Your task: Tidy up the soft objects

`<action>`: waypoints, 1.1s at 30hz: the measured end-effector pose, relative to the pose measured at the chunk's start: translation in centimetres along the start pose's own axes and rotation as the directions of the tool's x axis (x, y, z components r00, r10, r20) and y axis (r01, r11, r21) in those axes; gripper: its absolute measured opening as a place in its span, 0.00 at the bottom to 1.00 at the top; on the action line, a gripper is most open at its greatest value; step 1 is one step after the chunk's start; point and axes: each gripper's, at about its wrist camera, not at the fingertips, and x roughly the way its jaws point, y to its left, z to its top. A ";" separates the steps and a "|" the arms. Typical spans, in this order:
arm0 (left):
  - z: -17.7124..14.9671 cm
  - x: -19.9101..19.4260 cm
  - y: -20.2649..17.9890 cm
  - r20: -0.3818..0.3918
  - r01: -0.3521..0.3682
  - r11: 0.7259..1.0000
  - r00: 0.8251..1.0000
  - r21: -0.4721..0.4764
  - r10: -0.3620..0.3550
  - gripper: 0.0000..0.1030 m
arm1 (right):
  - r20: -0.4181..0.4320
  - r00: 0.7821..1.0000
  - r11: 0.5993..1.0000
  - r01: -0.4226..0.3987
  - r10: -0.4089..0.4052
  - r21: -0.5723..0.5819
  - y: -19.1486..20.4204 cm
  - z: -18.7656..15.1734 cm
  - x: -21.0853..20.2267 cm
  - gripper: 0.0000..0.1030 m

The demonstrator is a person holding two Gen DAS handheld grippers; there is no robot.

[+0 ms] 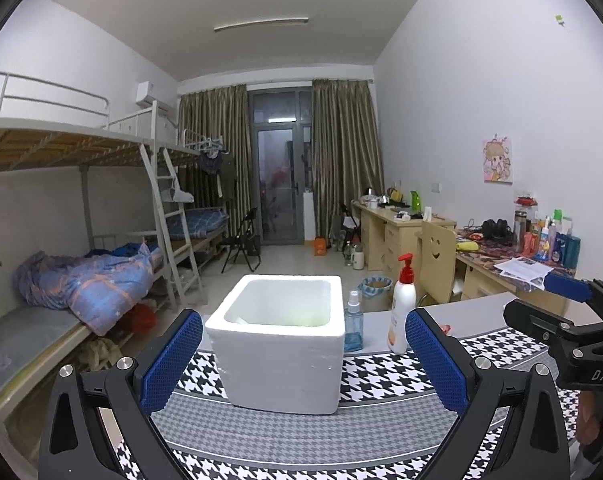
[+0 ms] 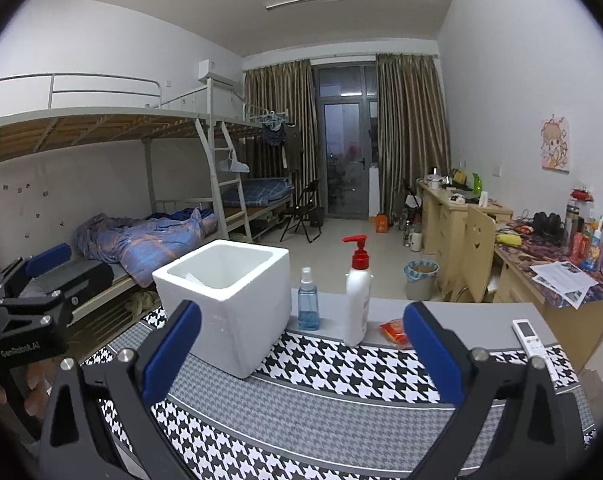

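Left tongs (image 1: 303, 364): your blue pads stand wide apart with nothing between them, hovering over the houndstooth cloth (image 1: 301, 436) on the surface.
Right tongs (image 2: 301, 354): yours are spread wide too, gripping nothing; from the left wrist view they show at the far right edge.
Foam box (image 1: 279, 344): white, open-topped, upright on the cloth straight ahead of your left tongs; something pale lies inside, too unclear to name.
Spray bottle (image 2: 308, 300): blue, upright just right of the box.
Pump bottle (image 2: 357, 292): white with a red pump, standing right of the spray bottle.
Orange packet (image 2: 395, 330): flat on the surface just beside the pump bottle's base.
Remote (image 2: 531, 342): white, lying near the surface's right edge.
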 end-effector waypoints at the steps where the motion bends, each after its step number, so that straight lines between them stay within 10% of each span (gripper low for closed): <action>1: -0.1 -0.1 -0.1 0.003 0.003 1.000 1.000 0.000 -0.003 0.99 | 0.002 1.000 1.000 -0.004 0.004 0.005 -0.1 -0.1 -0.1 0.99; 33: -4.0 0.8 -0.3 -0.003 0.027 0.998 1.000 -0.049 -0.027 0.99 | 0.013 0.999 0.999 0.051 -0.051 0.010 -1.0 -4.7 -0.6 0.99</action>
